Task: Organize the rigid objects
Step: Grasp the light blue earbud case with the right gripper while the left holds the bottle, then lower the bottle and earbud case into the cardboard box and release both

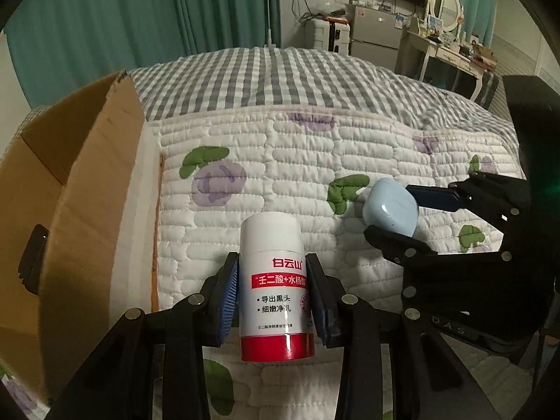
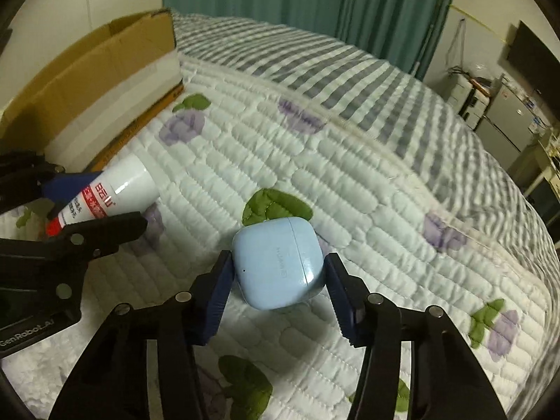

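My left gripper (image 1: 273, 280) is shut on a white bottle with a red base and red label (image 1: 273, 280), holding it over the quilted bed. The bottle also shows in the right wrist view (image 2: 112, 192), in the left gripper (image 2: 87, 203). My right gripper (image 2: 278, 280) is shut on a light blue earbud case (image 2: 280, 262), just above the quilt. In the left wrist view the same case (image 1: 390, 210) sits between the right gripper's fingers (image 1: 395, 210). An open cardboard box (image 1: 70, 182) stands to the left.
The bed has a white quilt with purple flowers (image 2: 350, 175) and a grey checked blanket (image 1: 280, 77) behind. The cardboard box also shows in the right wrist view (image 2: 98, 80). Green curtains, a fridge (image 1: 376, 31) and a dressing table (image 1: 451, 49) stand beyond the bed.
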The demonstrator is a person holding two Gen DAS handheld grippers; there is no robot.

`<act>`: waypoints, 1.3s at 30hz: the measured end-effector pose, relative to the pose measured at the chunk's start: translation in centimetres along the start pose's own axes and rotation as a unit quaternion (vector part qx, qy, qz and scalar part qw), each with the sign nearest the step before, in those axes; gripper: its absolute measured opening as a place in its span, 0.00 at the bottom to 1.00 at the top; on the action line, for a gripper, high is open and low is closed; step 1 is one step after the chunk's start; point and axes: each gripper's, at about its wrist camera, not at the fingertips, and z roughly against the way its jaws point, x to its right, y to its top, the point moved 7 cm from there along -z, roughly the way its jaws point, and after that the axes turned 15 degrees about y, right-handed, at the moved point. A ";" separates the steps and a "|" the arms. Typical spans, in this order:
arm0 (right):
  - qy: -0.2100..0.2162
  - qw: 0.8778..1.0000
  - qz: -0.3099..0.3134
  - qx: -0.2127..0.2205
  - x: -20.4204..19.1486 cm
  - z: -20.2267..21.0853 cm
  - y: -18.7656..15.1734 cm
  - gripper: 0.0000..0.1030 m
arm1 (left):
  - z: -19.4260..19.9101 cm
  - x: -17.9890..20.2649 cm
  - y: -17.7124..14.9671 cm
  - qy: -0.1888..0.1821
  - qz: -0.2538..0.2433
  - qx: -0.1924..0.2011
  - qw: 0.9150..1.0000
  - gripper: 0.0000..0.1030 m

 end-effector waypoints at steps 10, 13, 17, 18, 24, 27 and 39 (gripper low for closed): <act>-0.050 0.997 -0.051 0.027 0.4 4.9 -0.7 0.51 | 3.4 -0.7 0.5 -0.014 0.001 0.021 1.000 0.36; -0.069 0.995 -0.055 0.041 -0.4 6.7 -0.5 0.51 | 5.0 -1.4 0.7 -0.019 0.006 0.034 0.999 0.36; -0.081 0.994 -0.059 0.052 -1.8 8.5 -0.7 0.51 | 7.2 -2.8 1.0 -0.025 0.017 0.051 0.998 0.36; -0.084 0.993 -0.060 0.054 -2.3 8.9 -0.7 0.51 | 7.9 -3.3 1.1 -0.027 0.020 0.056 0.998 0.36; -0.094 0.991 -0.069 0.070 -5.5 11.9 0.1 0.51 | 12.2 -6.7 2.2 -0.038 0.041 0.092 0.994 0.36; -0.107 0.990 -0.048 0.079 -8.0 13.8 1.8 0.51 | 14.8 -9.3 3.0 -0.039 0.054 0.117 0.991 0.36; -0.099 0.985 0.022 0.140 -18.2 18.6 11.2 0.51 | 17.5 -21.2 5.8 -0.005 0.103 0.161 0.982 0.36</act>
